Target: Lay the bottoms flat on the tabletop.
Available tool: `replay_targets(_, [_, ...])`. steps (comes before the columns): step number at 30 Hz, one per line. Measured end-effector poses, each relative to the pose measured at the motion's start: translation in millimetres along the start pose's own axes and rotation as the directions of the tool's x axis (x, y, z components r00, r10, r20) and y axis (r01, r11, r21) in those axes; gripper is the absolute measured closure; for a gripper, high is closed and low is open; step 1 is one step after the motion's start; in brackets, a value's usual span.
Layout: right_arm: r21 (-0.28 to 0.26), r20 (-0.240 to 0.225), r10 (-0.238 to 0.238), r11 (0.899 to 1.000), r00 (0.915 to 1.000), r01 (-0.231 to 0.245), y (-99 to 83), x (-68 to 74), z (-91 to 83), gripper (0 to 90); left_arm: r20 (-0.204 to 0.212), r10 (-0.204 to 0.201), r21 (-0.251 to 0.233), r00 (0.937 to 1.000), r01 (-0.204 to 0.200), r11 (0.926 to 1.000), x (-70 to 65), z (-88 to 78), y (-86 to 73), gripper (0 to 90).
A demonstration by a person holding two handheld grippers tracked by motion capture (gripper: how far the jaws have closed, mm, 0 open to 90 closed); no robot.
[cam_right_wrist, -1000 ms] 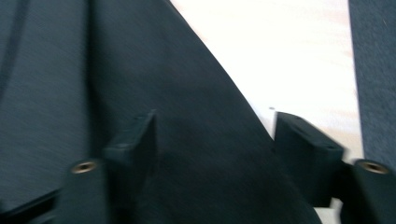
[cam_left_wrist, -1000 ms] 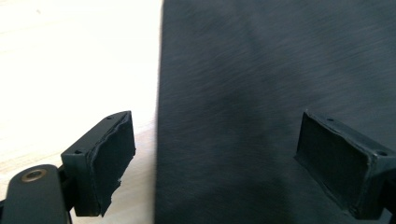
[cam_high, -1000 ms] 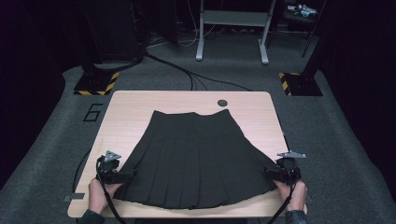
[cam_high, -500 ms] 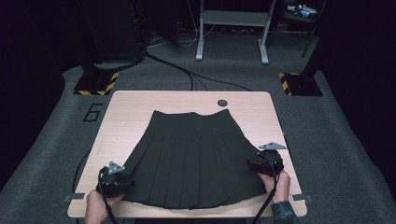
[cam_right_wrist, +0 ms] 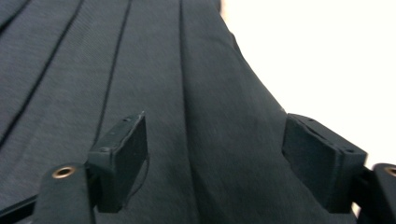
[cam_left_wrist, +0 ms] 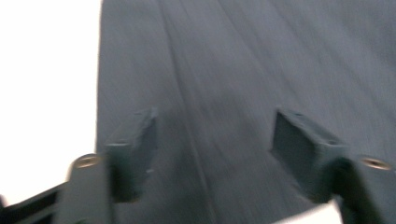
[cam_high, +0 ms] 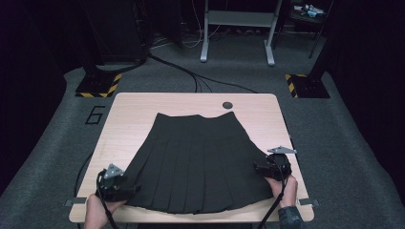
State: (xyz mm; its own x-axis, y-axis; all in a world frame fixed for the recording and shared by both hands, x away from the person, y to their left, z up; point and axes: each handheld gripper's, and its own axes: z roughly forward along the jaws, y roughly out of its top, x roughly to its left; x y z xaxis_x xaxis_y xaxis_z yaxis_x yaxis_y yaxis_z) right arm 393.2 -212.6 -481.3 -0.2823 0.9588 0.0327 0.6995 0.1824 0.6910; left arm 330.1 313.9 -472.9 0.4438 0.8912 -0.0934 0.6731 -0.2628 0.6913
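A black pleated skirt (cam_high: 196,160) lies spread flat on the light wooden table (cam_high: 129,119), waistband at the far side, hem toward me. My left gripper (cam_high: 133,188) sits at the hem's near left corner, open, its jaws wide apart over the dark cloth (cam_left_wrist: 224,84). My right gripper (cam_high: 257,168) is at the skirt's right edge near the hem, also open, with the pleats (cam_right_wrist: 140,70) and the skirt's side edge between its jaws. Neither gripper has cloth pinched.
A round dark hole (cam_high: 228,105) is in the table near the far edge. The number 6 (cam_high: 95,115) is marked on the floor at the left. Cables (cam_high: 191,78) cross the carpet behind the table, and metal stand legs (cam_high: 236,38) rise beyond.
Both grippers have moved inward from beside the table's near corners onto the skirt: the left to the hem's left corner, the right to the right edge. The skirt has not moved.
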Motion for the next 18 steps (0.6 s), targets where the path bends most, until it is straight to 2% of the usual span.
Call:
replay_targets(2, [-0.011, -0.009, -0.025, 1.0, 0.9997, 0.024, 5.3, 3.1, 1.1, 17.2, 0.034, -0.014, -0.023, 0.9993, 0.015, 0.9996, 8.0, 6.2, 20.3, 19.5])
replay_targets(3, [-0.01, -0.012, -0.031, 0.999, 0.9994, 0.031, 9.2, 5.9, 1.7, 15.7, 0.033, -0.017, -0.024, 0.9993, 0.017, 0.9996, 10.0, 9.7, 27.2, 17.4])
replay_targets(5, [-0.018, -0.027, -0.041, 0.999, 0.9988, 0.04, 14.7, 9.7, 3.6, 14.8, 0.056, -0.011, -0.017, 0.9983, 0.012, 0.9998, 13.0, 23.2, 44.8, 14.8])
replay_targets(7, [-0.025, -0.046, -0.058, 0.998, 0.9972, 0.057, 21.3, 14.2, 8.7, 13.7, 0.06, -0.019, 0.011, 0.998, 0.018, 0.9998, 10.9, 45.5, 60.1, 13.0])
replay_targets(8, [-0.019, -0.06, -0.065, 0.998, 0.9961, 0.064, 25.3, 17.1, 14.2, 11.4, 0.053, 0.009, 0.036, 0.9986, -0.011, 0.9993, 11.2, 55.4, 65.3, 11.2])
replay_targets(11, [0.027, -0.082, -0.076, 0.997, 0.9937, 0.079, 33.0, 24.6, 31.1, 4.5, 0.044, 0.028, 0.092, 0.9986, -0.032, 0.9952, 10.3, 81.1, 73.5, 8.8])
replay_targets(12, [0.042, -0.084, -0.074, 0.996, 0.9937, 0.078, 34.8, 27.3, 37.4, 4.3, 0.045, 0.021, 0.103, 0.9988, -0.026, 0.9943, 10.3, 88.4, 74.6, 8.7])
replay_targets(13, [0.049, -0.093, -0.083, 0.995, 0.9923, 0.087, 36.2, 28.9, 43.0, 3.1, 0.03, 0.038, 0.123, 0.9988, -0.041, 0.9916, 11.5, 95.8, 75.4, 7.9])
replay_targets(18, [0.126, -0.085, -0.09, 0.987, 0.9924, 0.1, 39.3, 37.3, 69.8, 1.6, 0.017, 0.022, 0.147, 0.9996, -0.024, 0.9889, 13.5, 114.6, 73.5, 6.6])
